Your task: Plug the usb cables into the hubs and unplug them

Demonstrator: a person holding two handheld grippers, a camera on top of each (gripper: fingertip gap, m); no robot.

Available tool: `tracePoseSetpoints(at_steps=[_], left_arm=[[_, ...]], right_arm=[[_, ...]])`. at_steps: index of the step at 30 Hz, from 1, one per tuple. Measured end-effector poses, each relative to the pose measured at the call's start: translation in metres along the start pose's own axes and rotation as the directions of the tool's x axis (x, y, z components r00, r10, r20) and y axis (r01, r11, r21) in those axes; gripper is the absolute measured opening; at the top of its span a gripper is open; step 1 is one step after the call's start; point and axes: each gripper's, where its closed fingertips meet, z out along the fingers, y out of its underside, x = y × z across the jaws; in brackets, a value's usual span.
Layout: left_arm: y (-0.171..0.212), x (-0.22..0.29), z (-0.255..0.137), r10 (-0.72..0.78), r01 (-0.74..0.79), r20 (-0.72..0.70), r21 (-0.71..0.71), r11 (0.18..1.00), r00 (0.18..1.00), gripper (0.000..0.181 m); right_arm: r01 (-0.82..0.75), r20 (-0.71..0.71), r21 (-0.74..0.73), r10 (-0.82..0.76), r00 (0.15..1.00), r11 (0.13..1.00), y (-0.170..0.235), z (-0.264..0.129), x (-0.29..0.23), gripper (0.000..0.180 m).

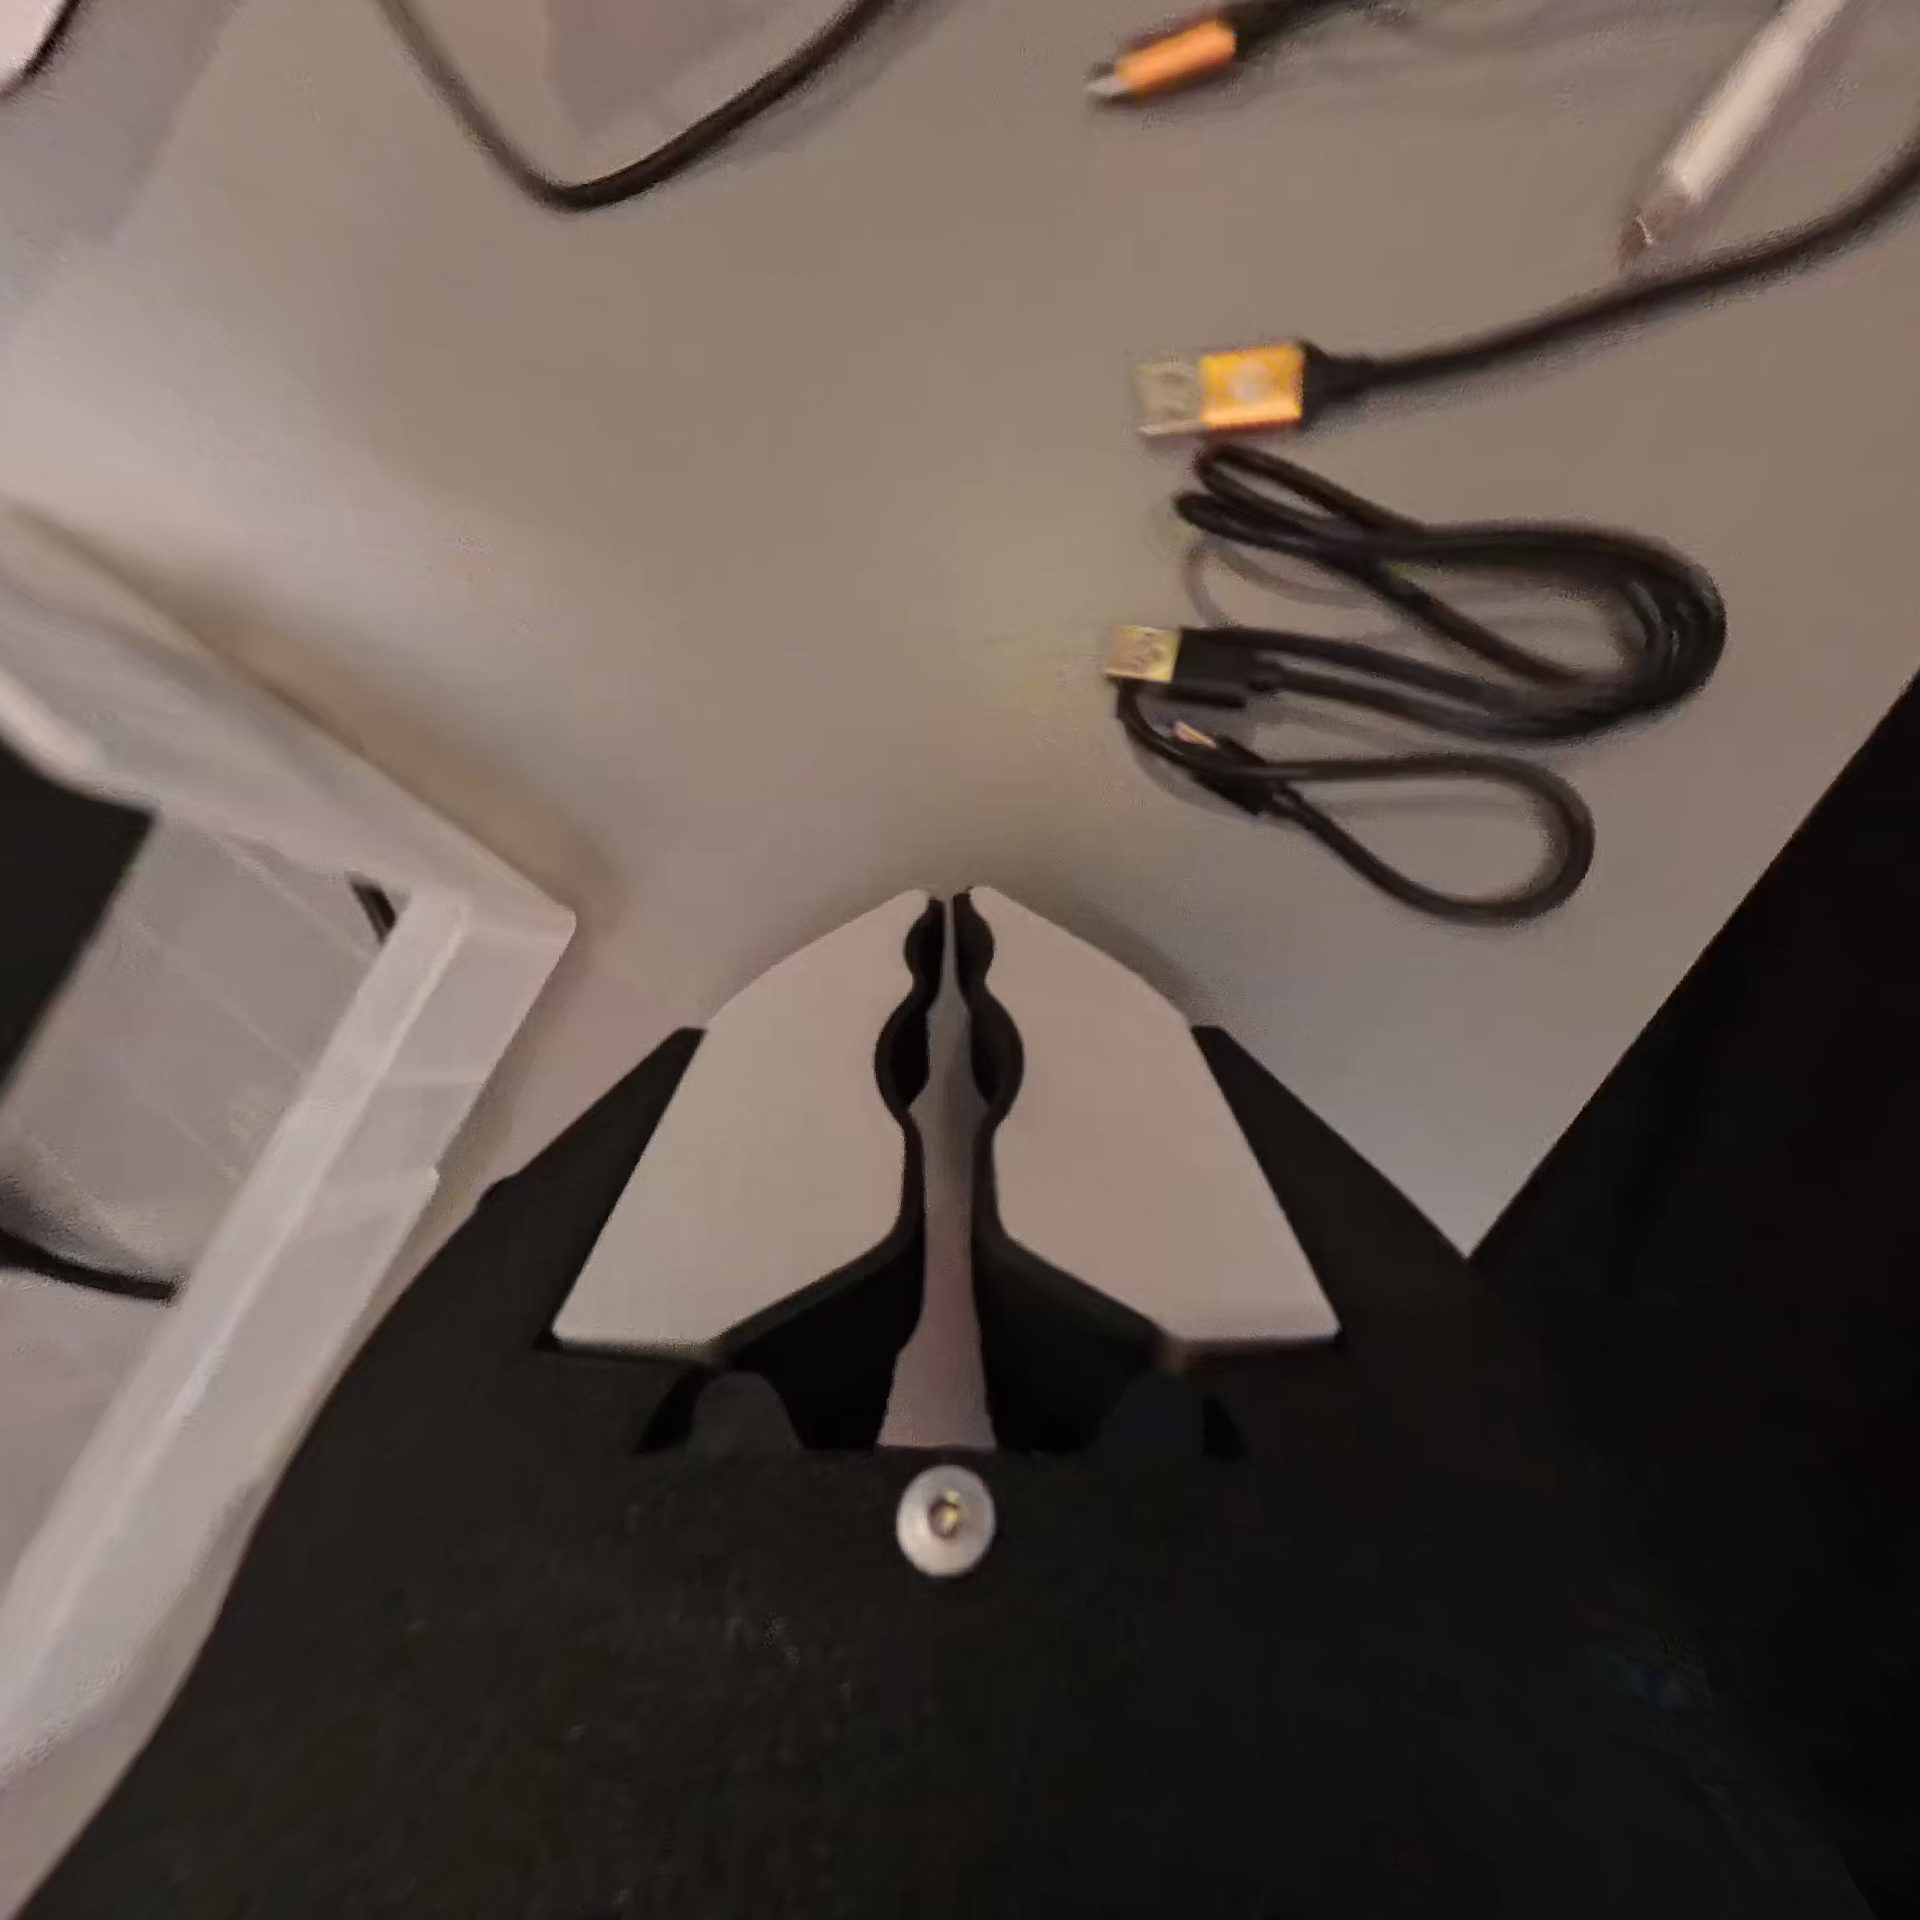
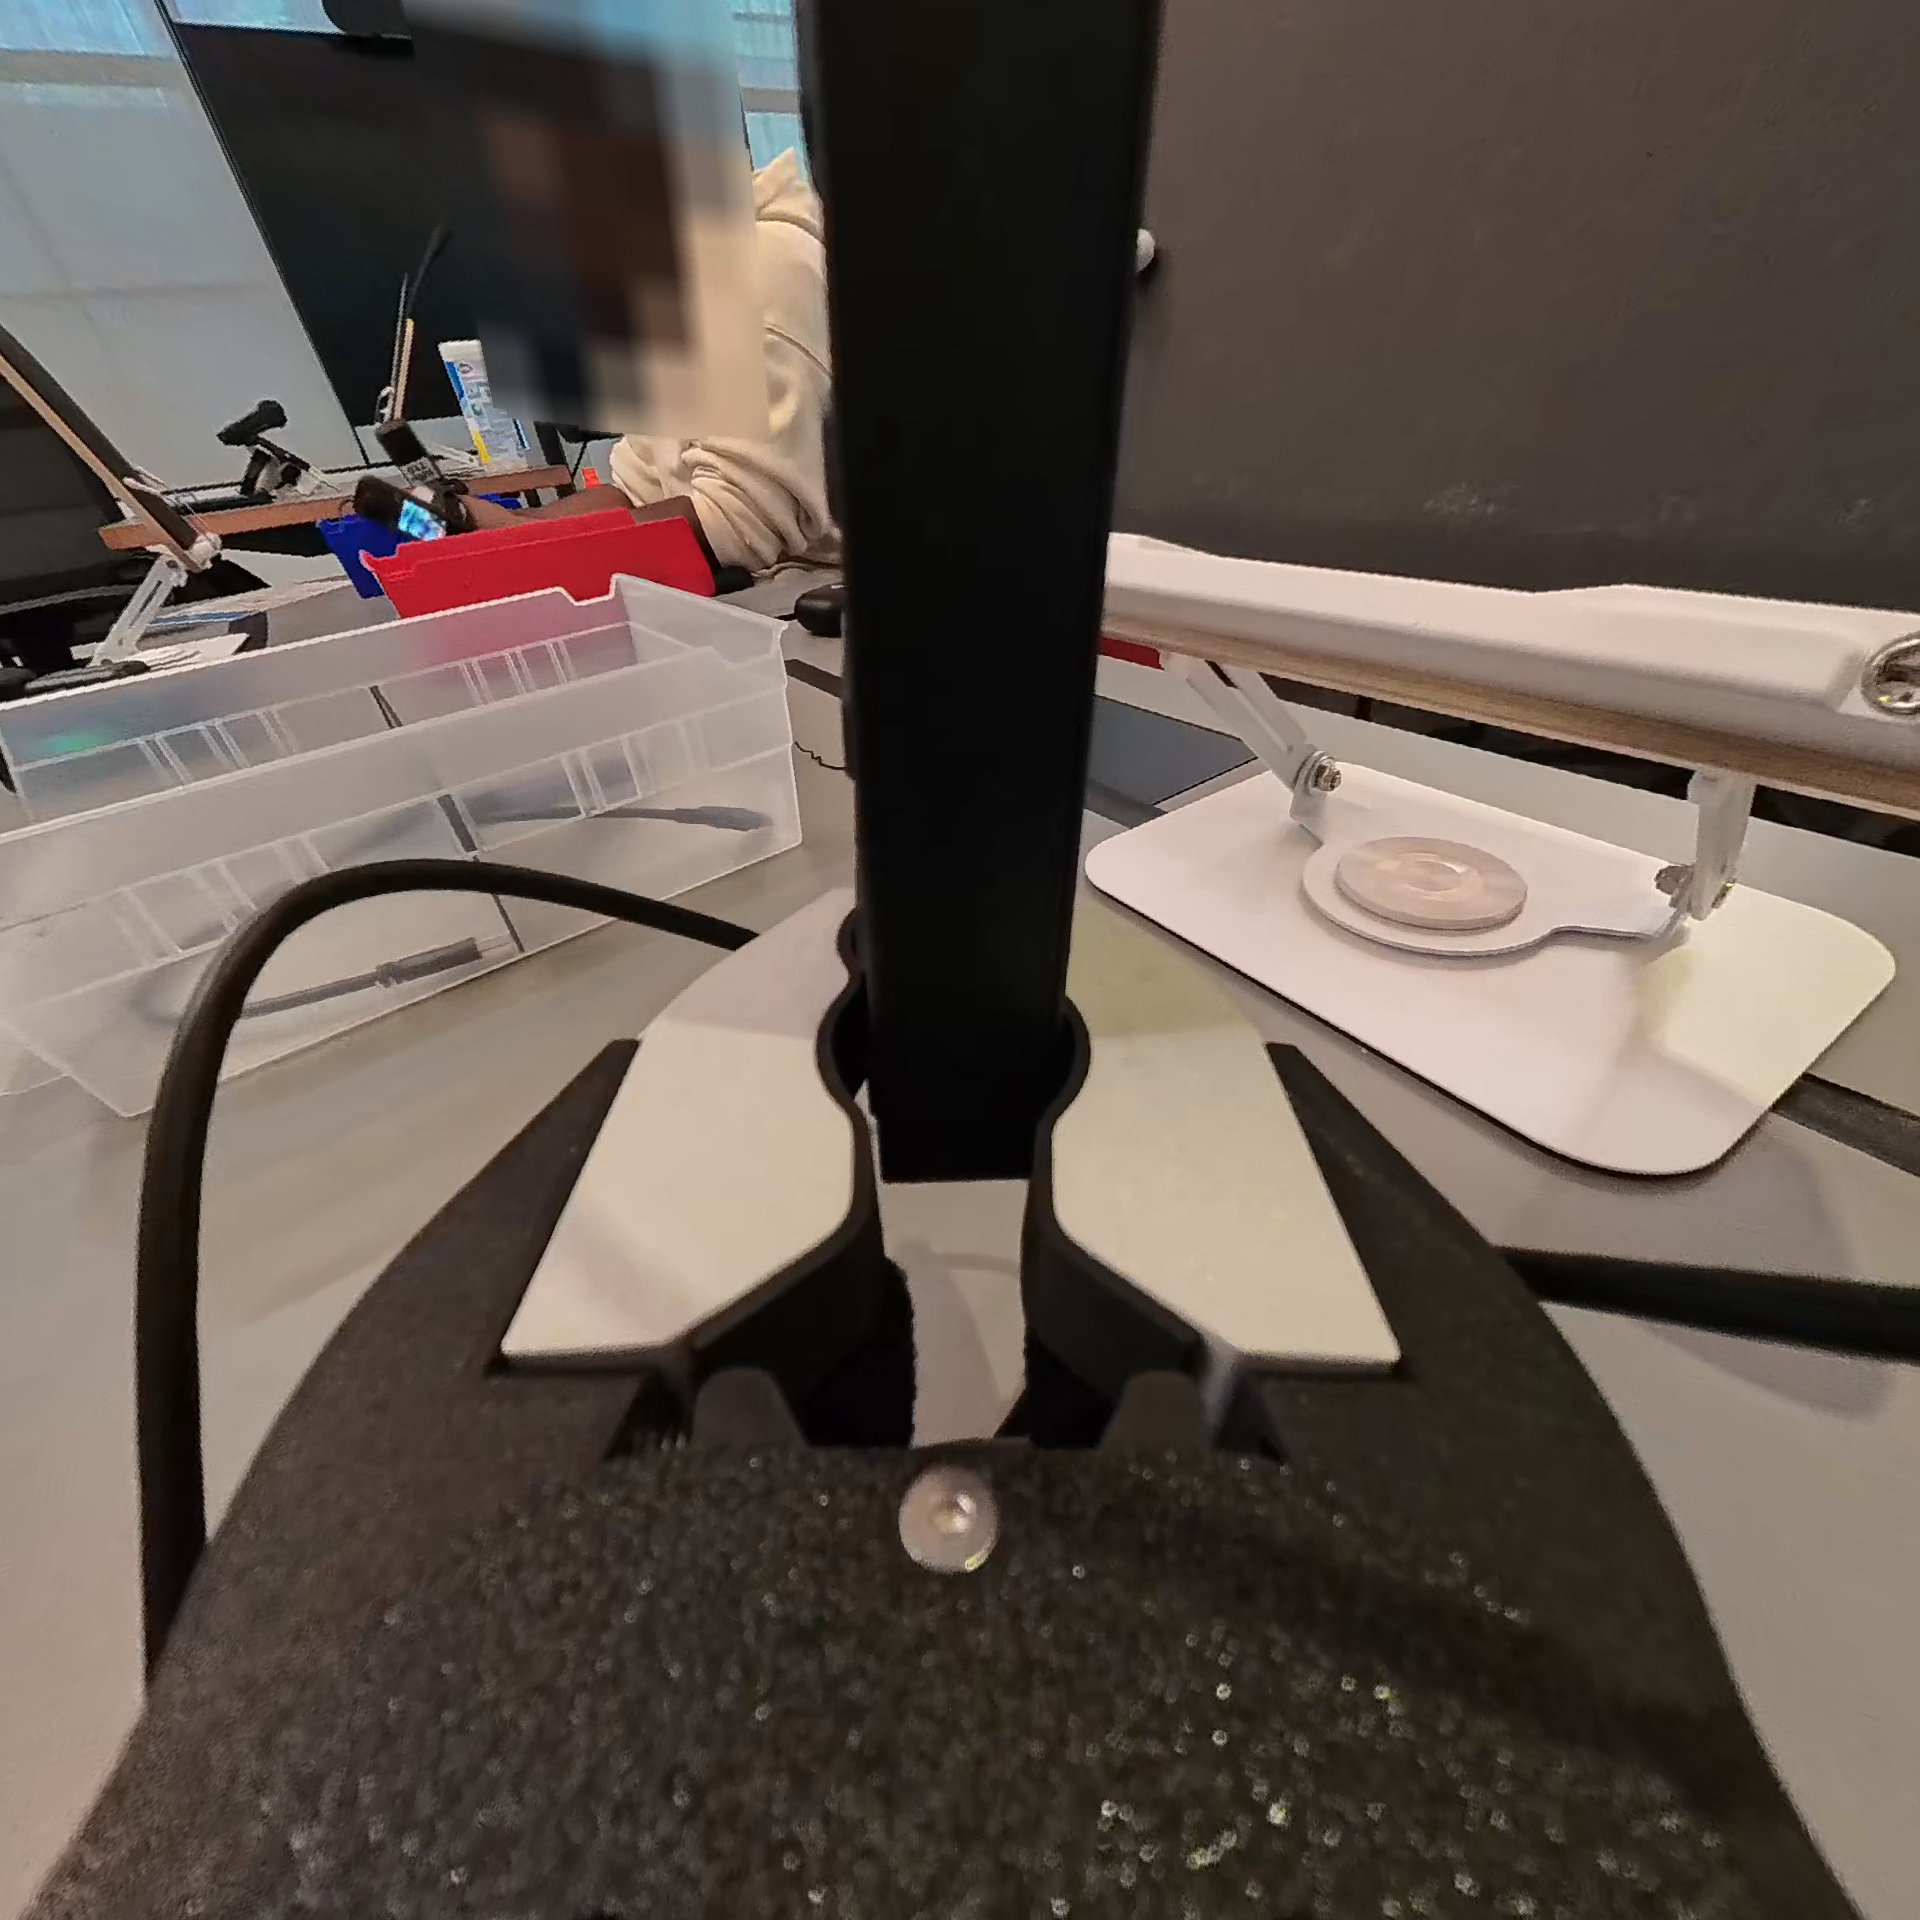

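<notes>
In the left wrist view my left gripper is shut with nothing between its pads, above the grey table. To its right lie a black cable with an orange USB plug and a coiled black cable with a gold-tipped plug. In the right wrist view my right gripper is shut on a long black hub, which stands up between the fingers. A thick black cable arcs off to the left beside it.
A clear plastic bin stands left of the right gripper and also shows in the left wrist view. A white stand base sits at the right. Another orange connector lies far off. A person in a cream top sits behind.
</notes>
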Motion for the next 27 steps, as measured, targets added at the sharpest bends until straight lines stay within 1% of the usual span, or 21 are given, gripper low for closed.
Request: tracePoseSetpoints(at_steps=[1,2,4,5,6,7,8,10,12,14,17,18,20,21,22,23,25,27], left_arm=[[-0.003,0.001,-0.003,-0.111,0.112,-0.030,0.012,0.994,0.993,0.009],[-0.009,0.009,-0.005,-0.238,0.240,-0.071,0.021,0.970,0.969,0.017],[-0.025,0.032,-0.004,-0.456,0.464,-0.116,0.054,0.884,0.882,0.033],[-0.033,0.039,-0.002,-0.555,0.562,-0.091,0.109,0.820,0.827,0.041],[-0.033,0.042,0.001,-0.650,0.645,-0.023,0.153,0.749,0.760,0.043],[-0.033,0.050,0.003,-0.697,0.682,0.023,0.180,0.708,0.717,0.044],[-0.035,0.059,0.005,-0.710,0.689,0.052,0.201,0.696,0.702,0.048],[-0.040,0.073,0.009,-0.704,0.673,0.099,0.227,0.704,0.703,0.060],[-0.042,0.083,0.013,-0.669,0.634,0.141,0.226,0.740,0.730,0.070],[-0.040,0.091,0.020,-0.647,0.617,0.160,0.202,0.761,0.746,0.070],[-0.034,0.095,0.028,-0.615,0.595,0.157,0.154,0.788,0.773,0.046],[-0.033,0.094,0.028,-0.596,0.580,0.159,0.142,0.803,0.787,0.035],[-0.030,0.091,0.027,-0.565,0.554,0.139,0.113,0.825,0.813,0.028],[-0.029,0.089,0.026,-0.533,0.525,0.121,0.098,0.846,0.837,0.023],[-0.028,0.085,0.022,-0.485,0.478,0.102,0.083,0.874,0.869,0.011],[-0.025,0.080,0.018,-0.417,0.413,0.092,0.065,0.908,0.904,0.004],[-0.015,0.071,0.010,-0.257,0.257,0.035,0.002,0.966,0.966,0.004],[0.000,0.054,0.004,-0.175,0.177,0.045,-0.045,0.983,0.984,0.003]], right_arm=[[-0.001,-0.002,0.002,0.001,1.000,1.000,0.000,0.000,0.000,0.028],[-0.002,-0.003,0.004,0.002,1.000,1.000,0.000,-0.001,0.000,0.028],[-0.006,-0.003,0.004,0.006,1.000,1.000,0.000,0.000,0.001,0.028],[-0.008,-0.002,0.001,0.008,1.000,1.000,0.000,0.000,0.001,0.028],[-0.009,-0.002,-0.004,0.009,1.000,1.000,0.000,0.000,0.001,0.028],[-0.010,-0.001,-0.007,0.010,1.000,1.000,0.001,0.001,0.001,0.028],[-0.010,-0.001,-0.007,0.010,1.000,1.000,0.001,0.001,0.001,0.028],[-0.010,-0.002,-0.004,0.010,1.000,1.000,0.001,0.000,0.001,0.028],[-0.011,-0.003,-0.001,0.011,1.000,1.000,0.000,0.000,0.001,0.028],[-0.012,-0.002,-0.002,0.012,1.000,1.000,0.000,0.000,0.001,0.028],[-0.011,-0.002,-0.001,0.011,1.000,1.000,0.000,0.000,0.001,0.028],[-0.010,-0.004,0.000,0.010,1.000,1.000,0.000,0.000,0.001,0.028],[-0.010,-0.005,0.002,0.010,1.000,1.000,0.000,0.000,0.001,0.028],[-0.011,-0.004,0.002,0.011,1.000,1.000,0.000,0.000,0.001,0.028],[-0.012,-0.004,0.002,0.012,1.000,1.000,0.000,0.000,0.001,0.028],[-0.011,-0.005,0.003,0.011,1.000,1.000,0.000,0.000,0.001,0.028],[-0.012,-0.004,0.001,0.012,1.000,1.000,0.000,0.000,0.001,0.028],[-0.013,-0.003,0.000,0.013,1.000,1.000,0.000,0.000,0.001,0.028]])
